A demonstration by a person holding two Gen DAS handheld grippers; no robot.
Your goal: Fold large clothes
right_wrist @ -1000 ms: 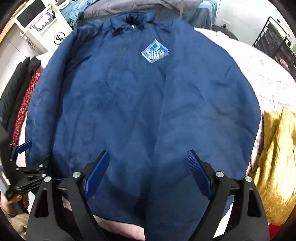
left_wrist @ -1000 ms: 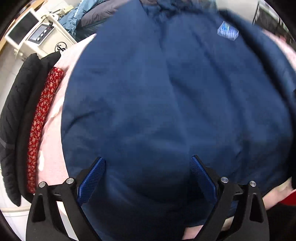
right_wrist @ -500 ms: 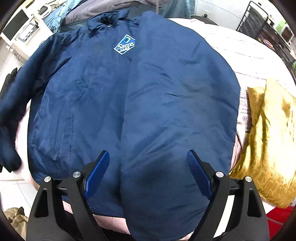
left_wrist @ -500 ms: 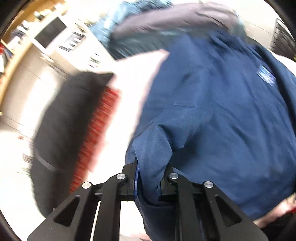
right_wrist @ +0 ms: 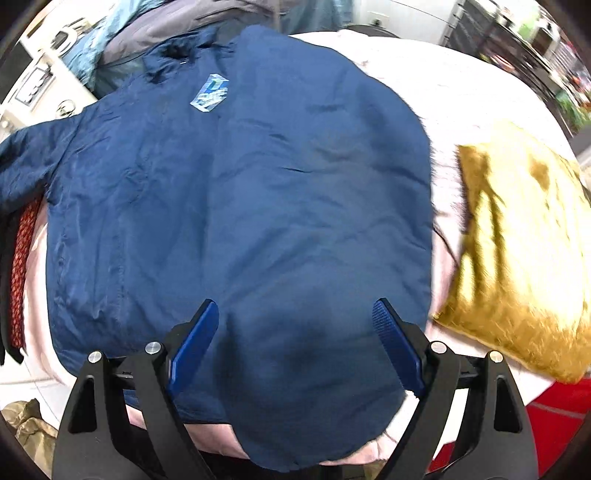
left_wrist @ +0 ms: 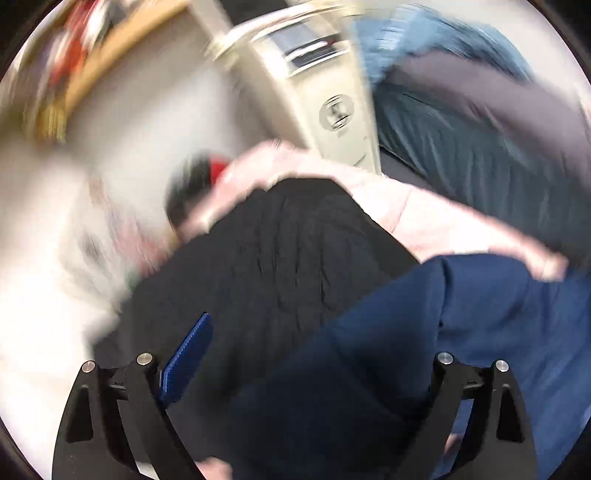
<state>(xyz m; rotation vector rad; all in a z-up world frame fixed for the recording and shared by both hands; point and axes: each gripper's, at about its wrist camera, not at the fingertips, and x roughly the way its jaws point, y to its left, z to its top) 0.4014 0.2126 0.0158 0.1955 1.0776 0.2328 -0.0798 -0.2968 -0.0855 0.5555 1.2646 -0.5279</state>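
Note:
A navy blue jacket (right_wrist: pixel 258 184) with a light blue chest patch (right_wrist: pixel 209 92) lies spread front-up on the pink bedcover (right_wrist: pixel 443 92). Its sleeve (right_wrist: pixel 29 155) stretches out to the left. My right gripper (right_wrist: pixel 295 304) hovers open above the jacket's lower half, with nothing between its pads. The left wrist view is blurred by motion. There my left gripper (left_wrist: pixel 306 332) has its jaws opening, and the navy sleeve (left_wrist: pixel 369 350) lies loose between them, hiding the right pad. The left pad (left_wrist: pixel 188 354) stands clear of the cloth.
A black garment (left_wrist: pixel 288 251) and a red patterned cloth (right_wrist: pixel 20 258) lie at the bed's left edge. A gold cushion (right_wrist: pixel 517 240) sits right of the jacket. A white appliance (left_wrist: pixel 325 92) and grey-blue bedding (left_wrist: pixel 461 129) lie beyond. A dark rack (right_wrist: pixel 498 33) stands far right.
Half a second ago my left gripper was shut on the sleeve; it swung out left with it and has opened. The right gripper drifted slightly right, open throughout.

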